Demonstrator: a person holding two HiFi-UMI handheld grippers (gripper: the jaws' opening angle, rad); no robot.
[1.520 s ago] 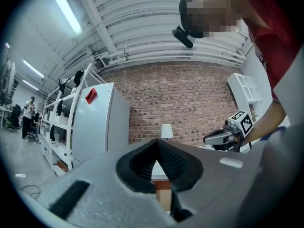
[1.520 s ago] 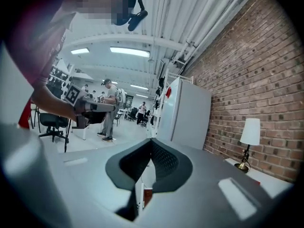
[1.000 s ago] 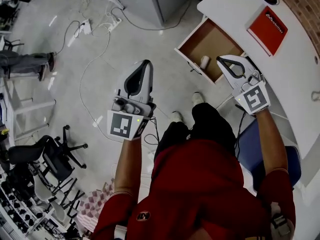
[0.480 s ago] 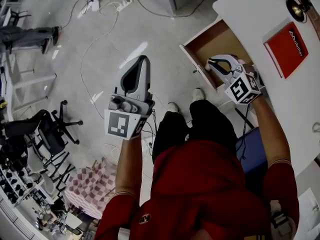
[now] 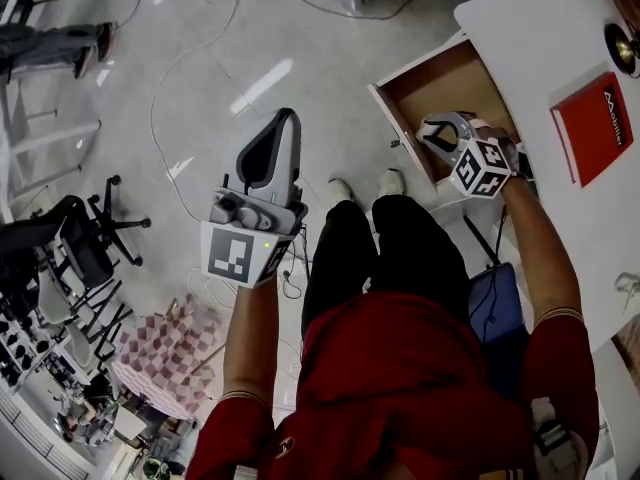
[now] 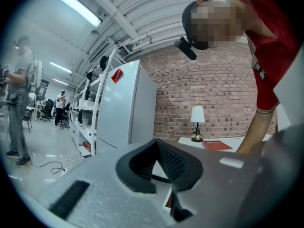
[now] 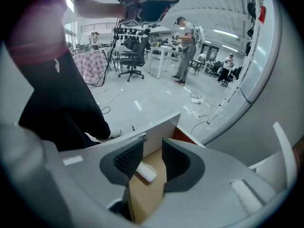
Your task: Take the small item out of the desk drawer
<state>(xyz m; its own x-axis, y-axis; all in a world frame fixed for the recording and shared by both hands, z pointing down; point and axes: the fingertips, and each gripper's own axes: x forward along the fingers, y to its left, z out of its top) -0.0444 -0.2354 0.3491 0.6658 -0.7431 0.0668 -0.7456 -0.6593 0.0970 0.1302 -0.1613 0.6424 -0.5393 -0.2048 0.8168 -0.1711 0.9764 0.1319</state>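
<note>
Right gripper [image 7: 153,141]: jaws partly apart, gripping nothing, over the open white-fronted desk drawer with a brown floor [image 7: 148,196]. The small white cylindrical item [image 7: 145,172] lies on the drawer floor just beyond the jaws, in line with the gap and partly behind one pad; can't tell if it touches. Left gripper [image 6: 155,144]: jaws closed tip to tip, empty, held over the room floor well apart from the drawer. Flat red book [image 5: 592,128] lies on the white worktop [image 5: 540,48] past the right jaws.
</note>
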